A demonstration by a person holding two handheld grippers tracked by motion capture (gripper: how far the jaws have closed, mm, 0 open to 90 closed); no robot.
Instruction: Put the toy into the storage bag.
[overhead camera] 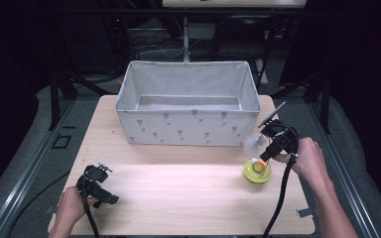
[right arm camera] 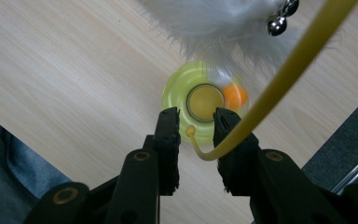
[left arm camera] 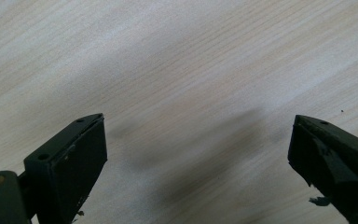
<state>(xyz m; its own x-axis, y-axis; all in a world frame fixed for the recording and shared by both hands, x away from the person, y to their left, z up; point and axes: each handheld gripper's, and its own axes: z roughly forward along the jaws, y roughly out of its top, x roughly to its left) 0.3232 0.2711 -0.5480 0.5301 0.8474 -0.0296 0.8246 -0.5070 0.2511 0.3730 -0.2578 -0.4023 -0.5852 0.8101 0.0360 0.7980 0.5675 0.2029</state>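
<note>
The yellow wand (right arm camera: 279,79) is loosely straddled by the right hand-held gripper (right arm camera: 196,128), jaws not quite pinched on it, feather end pointed away over the green base (right arm camera: 179,100).

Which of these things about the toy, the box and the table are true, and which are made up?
1. The yellow-green round toy sits inside the fabric box. False: it sits on the wooden table, in front of the box near its right corner.
2. The right hand-held gripper is over the toy. True.
3. The left hand-held gripper holds a ball. False: its jaws stand wide apart with bare wood between them.
4. A white fluffy feather tuft with small bells hangs on a yellow wand. True.
5. The box is packed with toys. False: the part of its inside that can be seen looks empty.
</note>
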